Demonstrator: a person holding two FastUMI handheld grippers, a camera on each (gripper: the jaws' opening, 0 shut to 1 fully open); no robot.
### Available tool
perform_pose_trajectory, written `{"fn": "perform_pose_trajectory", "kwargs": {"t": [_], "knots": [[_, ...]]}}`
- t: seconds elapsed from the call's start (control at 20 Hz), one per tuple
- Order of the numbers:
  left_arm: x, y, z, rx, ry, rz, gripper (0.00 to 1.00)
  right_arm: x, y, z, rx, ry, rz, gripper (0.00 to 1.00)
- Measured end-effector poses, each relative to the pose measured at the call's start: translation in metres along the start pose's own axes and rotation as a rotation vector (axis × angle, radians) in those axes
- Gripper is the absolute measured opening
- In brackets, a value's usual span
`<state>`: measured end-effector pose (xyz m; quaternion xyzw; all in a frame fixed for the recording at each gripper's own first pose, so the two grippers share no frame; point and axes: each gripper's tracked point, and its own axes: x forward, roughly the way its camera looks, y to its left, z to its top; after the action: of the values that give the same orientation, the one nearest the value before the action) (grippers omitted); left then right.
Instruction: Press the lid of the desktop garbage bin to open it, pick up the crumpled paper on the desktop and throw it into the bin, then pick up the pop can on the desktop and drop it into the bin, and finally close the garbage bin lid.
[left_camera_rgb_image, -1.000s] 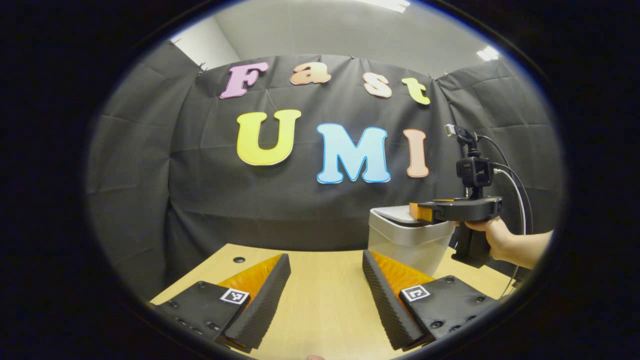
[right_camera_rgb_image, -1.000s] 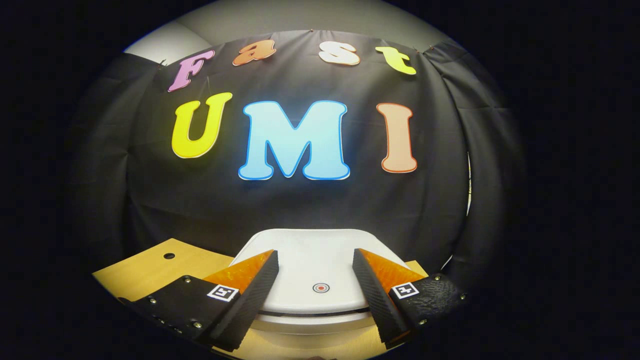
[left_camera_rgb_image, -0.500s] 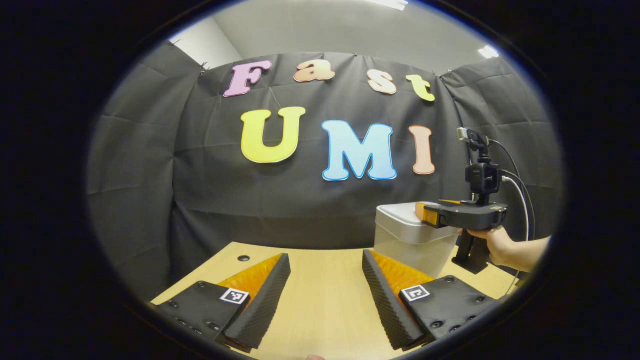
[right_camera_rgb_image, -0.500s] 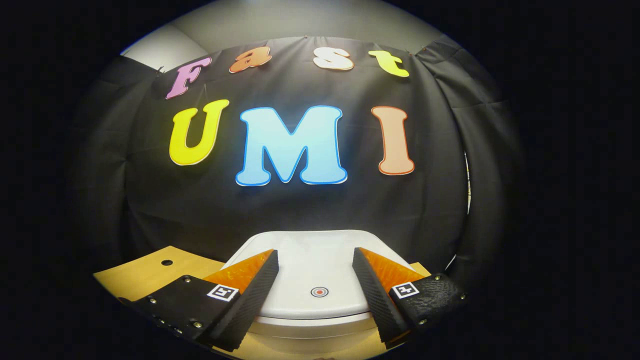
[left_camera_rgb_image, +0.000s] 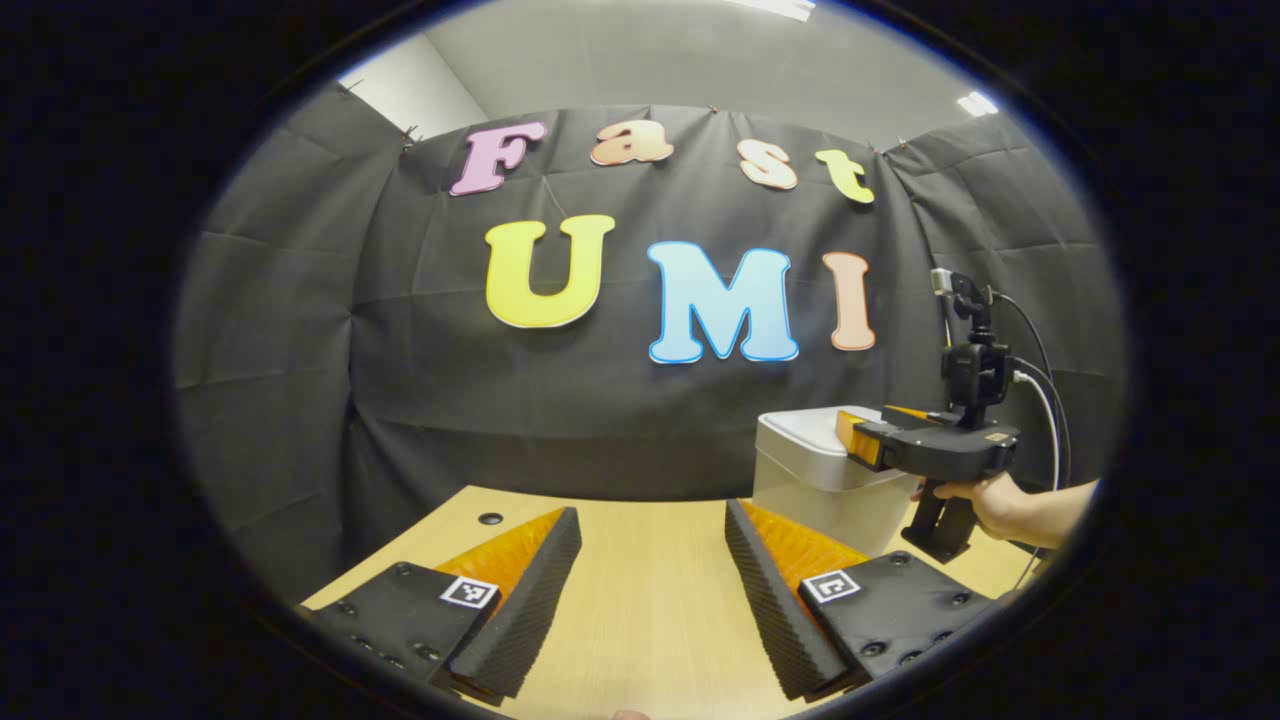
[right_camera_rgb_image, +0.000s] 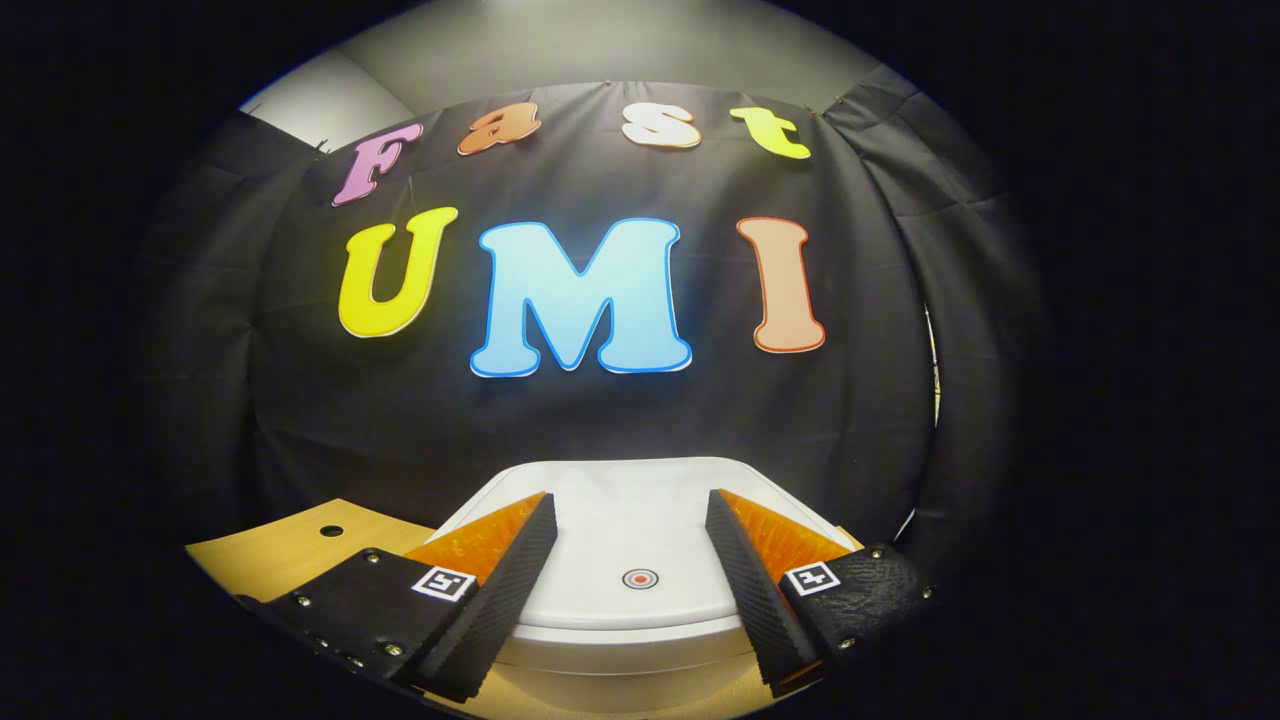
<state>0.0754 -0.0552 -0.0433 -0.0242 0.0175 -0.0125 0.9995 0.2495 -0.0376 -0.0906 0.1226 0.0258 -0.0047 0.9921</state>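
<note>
The white garbage bin (left_camera_rgb_image: 820, 480) stands on the wooden table at the right of the left gripper view, its lid (right_camera_rgb_image: 630, 540) lying flat and closed. A small red and white round mark (right_camera_rgb_image: 640, 578) sits near the lid's front edge. My right gripper (right_camera_rgb_image: 630, 560) hovers open just above the lid, one finger on each side of the mark. In the left gripper view the right gripper (left_camera_rgb_image: 860, 445) reaches over the bin's top, held by a hand (left_camera_rgb_image: 990, 500). My left gripper (left_camera_rgb_image: 650, 590) is open over bare table, well left of the bin.
The wooden table (left_camera_rgb_image: 640, 560) has a small round hole (left_camera_rgb_image: 490, 519) near its far left edge. Black cloth walls close the booth behind and beside the table. A cable (left_camera_rgb_image: 1035, 400) runs from the right gripper's camera mount.
The lid has gone from slightly raised to flat and closed. The right gripper has sunk a little toward it and drawn back to the right. The left gripper has barely moved.
</note>
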Motion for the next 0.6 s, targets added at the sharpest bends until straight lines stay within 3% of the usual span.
{"fn": "perform_pose_trajectory", "kwargs": {"t": [0.6], "knots": [[-0.021,-0.007,0.005,-0.002,-0.005,0.017,0.95,-0.017,-0.005,0.017,-0.057,-0.022,-0.061,0.95]]}}
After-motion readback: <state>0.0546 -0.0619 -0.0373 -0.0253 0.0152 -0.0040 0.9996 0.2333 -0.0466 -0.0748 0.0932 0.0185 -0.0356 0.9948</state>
